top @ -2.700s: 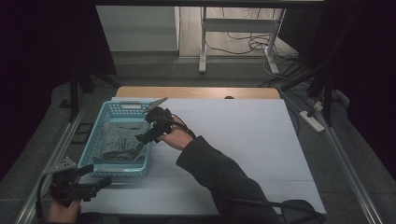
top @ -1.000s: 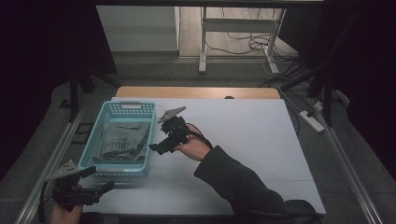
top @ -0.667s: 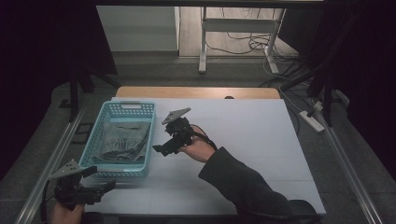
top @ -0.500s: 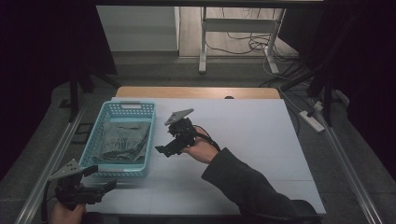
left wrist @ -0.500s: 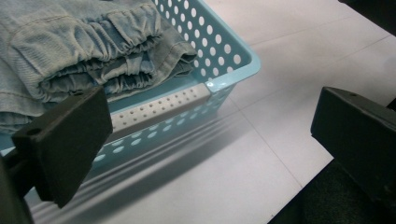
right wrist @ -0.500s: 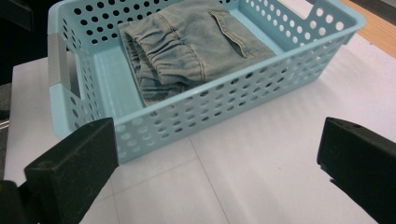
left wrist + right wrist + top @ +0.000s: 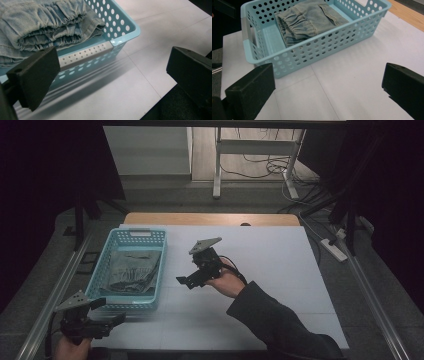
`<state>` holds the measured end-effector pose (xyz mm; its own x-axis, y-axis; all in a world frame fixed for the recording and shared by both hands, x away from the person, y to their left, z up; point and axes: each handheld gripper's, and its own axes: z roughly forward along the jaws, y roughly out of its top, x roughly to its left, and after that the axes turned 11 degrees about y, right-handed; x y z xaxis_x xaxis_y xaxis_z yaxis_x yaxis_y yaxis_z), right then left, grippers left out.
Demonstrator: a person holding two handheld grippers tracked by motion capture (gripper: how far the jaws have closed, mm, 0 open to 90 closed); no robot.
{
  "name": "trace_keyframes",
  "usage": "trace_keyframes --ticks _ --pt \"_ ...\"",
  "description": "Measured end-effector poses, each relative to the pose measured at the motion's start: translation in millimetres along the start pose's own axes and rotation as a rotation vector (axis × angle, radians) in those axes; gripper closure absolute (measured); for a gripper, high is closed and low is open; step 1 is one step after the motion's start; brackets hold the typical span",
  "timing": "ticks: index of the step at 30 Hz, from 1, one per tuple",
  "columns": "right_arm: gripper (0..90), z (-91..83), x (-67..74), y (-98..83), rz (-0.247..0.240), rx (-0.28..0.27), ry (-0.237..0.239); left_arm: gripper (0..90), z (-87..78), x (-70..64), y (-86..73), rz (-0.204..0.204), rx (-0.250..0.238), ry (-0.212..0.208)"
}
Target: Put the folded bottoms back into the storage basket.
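Folded jeans lie in the basket (table's left).

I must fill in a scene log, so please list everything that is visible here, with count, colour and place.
basket: one, light blue, perforated plastic, on the left part of the table.
folded jeans: one, faded blue-grey denim, lying inside the basket.
table: one, white top with a wooden strip at the far edge.
power strip: one, white, on the floor right of the table.
metal stand: one, white, on the floor beyond the table, cables beside it.
left tongs: one, black, jaws open, at the near left corner by the basket.
right tongs: one, black, jaws open, above the table centre, right of the basket.
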<state>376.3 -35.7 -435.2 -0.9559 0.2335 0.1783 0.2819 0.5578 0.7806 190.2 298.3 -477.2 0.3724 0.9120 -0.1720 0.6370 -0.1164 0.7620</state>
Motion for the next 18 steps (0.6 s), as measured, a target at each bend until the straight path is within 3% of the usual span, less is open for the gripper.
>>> trace_keyframes --ticks 8,18 --pt "0.0 -12.8 -3.6 -11.6 0.025 -0.004 -0.007 0.0 -0.8 1.5 -0.8 -0.008 -0.007 -0.011" --pt "0.0 -29.7 -0.7 -24.1 0.022 0.002 -0.023 0.0 -1.2 1.9 -1.1 -0.009 -0.012 -0.018"
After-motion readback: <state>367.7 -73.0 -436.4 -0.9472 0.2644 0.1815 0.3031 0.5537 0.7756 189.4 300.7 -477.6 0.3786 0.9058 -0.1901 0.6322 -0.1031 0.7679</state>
